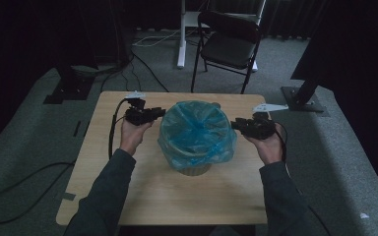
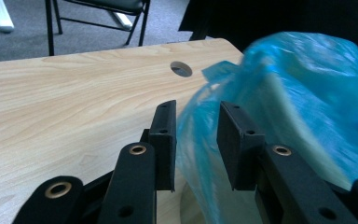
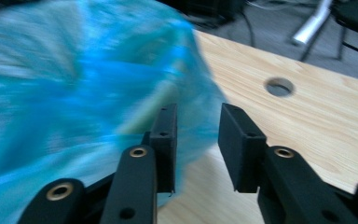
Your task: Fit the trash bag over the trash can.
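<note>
Blue plastic film lines a small waste bin (image 1: 193, 169) standing at the centre of a pale wooden table (image 1: 167, 196), the blue bag (image 1: 197, 132) folded out over the rim and hanging down the bin's sides. At left in the high view, the person's left hand (image 1: 133, 135) holds the left gripper (image 1: 158, 114) level, its tips aimed at the bag's left edge. The left gripper view shows its jaws standing apart, with a loose fold of the bag (image 2: 200, 140) lying in the gap between them and the pads not pressing on it. At right, the right hand (image 1: 270, 145) holds the right gripper (image 1: 235, 125) aimed at the bag's right edge. In the right gripper view its jaws are likewise parted; the blurred bag (image 3: 74, 93) lies against the near jaw and reaches partly into the gap, unclamped. A round cable hole (image 3: 279, 87) marks the tabletop beyond. A black folding chair (image 1: 229, 42) stands on grey carpet behind the table.
</note>
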The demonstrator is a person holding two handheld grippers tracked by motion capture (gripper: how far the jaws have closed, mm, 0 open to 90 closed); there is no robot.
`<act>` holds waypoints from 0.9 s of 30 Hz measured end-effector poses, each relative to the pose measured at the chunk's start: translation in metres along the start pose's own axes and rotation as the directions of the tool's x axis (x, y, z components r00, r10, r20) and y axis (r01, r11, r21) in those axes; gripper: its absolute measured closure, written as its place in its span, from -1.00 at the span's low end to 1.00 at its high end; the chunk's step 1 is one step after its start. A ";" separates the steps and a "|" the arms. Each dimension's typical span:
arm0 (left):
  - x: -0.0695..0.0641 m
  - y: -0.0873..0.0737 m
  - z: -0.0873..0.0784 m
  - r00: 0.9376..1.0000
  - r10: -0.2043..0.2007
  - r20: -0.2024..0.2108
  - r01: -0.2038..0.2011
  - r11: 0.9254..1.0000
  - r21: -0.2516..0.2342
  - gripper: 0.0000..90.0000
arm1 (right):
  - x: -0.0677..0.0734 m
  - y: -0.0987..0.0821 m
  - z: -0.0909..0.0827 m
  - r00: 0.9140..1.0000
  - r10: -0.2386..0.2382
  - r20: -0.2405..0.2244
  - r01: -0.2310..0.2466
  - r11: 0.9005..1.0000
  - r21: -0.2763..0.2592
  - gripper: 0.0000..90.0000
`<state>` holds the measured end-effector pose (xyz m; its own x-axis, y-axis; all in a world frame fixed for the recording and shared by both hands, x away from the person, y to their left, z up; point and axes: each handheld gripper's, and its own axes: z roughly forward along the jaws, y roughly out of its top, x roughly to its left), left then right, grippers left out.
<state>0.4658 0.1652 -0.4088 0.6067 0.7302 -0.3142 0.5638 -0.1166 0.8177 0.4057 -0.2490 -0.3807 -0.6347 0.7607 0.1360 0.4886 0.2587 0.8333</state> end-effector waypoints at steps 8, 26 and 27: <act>-0.009 -0.007 -0.009 0.999 0.035 0.004 -0.035 0.999 0.000 0.47 | 0.018 -0.005 -0.017 0.992 -0.015 -0.128 0.012 0.999 -0.031 0.34; -0.011 -0.015 -0.010 0.999 0.039 0.026 -0.040 0.999 0.009 0.45 | 0.031 -0.029 -0.024 0.979 -0.100 -0.177 0.109 0.993 0.044 1.00; -0.012 -0.016 -0.010 0.999 0.038 0.027 -0.038 0.999 0.008 0.45 | 0.032 -0.031 -0.023 0.979 -0.102 -0.177 0.113 0.992 0.053 1.00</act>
<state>0.4443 0.1651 -0.4131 0.6426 0.7068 -0.2957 0.5447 -0.1499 0.8251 0.3566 -0.2467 -0.3898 -0.7772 0.6127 0.1434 0.4450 0.3740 0.8137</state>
